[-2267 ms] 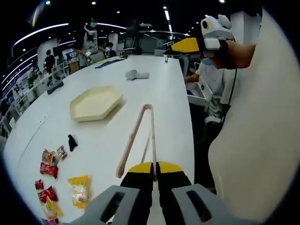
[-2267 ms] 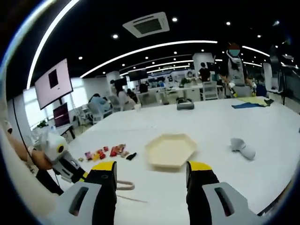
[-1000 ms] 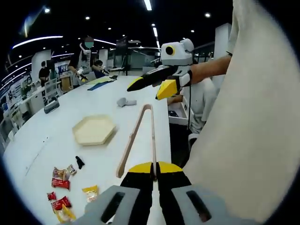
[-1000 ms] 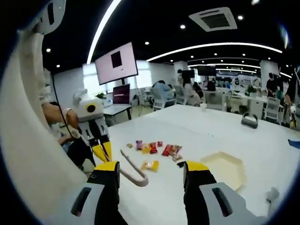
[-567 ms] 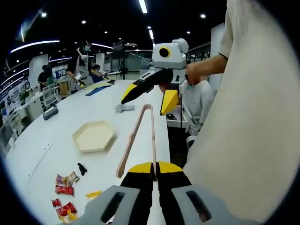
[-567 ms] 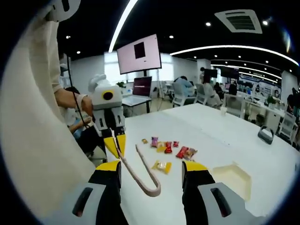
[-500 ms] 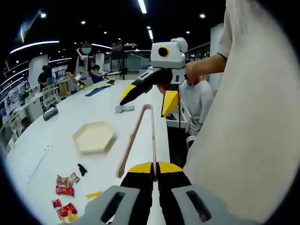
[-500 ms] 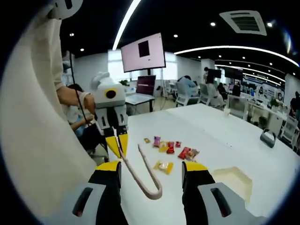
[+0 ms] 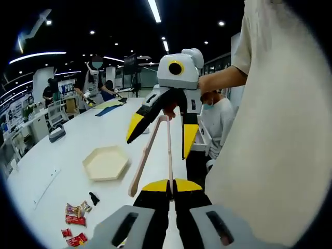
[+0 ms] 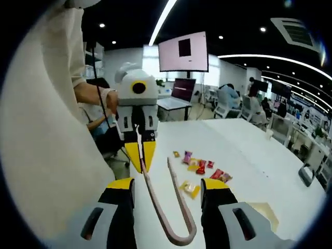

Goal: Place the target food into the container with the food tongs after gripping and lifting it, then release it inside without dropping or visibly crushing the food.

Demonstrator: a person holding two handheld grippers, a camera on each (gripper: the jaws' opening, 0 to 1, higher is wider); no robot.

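I'm clamping the tongs (image 9: 150, 150) in my left tool (image 9: 170, 188) while my right tool (image 9: 158, 136) is straddling their arms, released, to re-grip.

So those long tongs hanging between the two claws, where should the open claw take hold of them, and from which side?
Probably around both arms near the curved bend, closing across them. The food tongs are a narrow U whose two arm ends the left gripper pinches shut, so squeezing works near the bend. The right gripper, jaws spread, already straddles that end, coming in lengthwise opposite the left.
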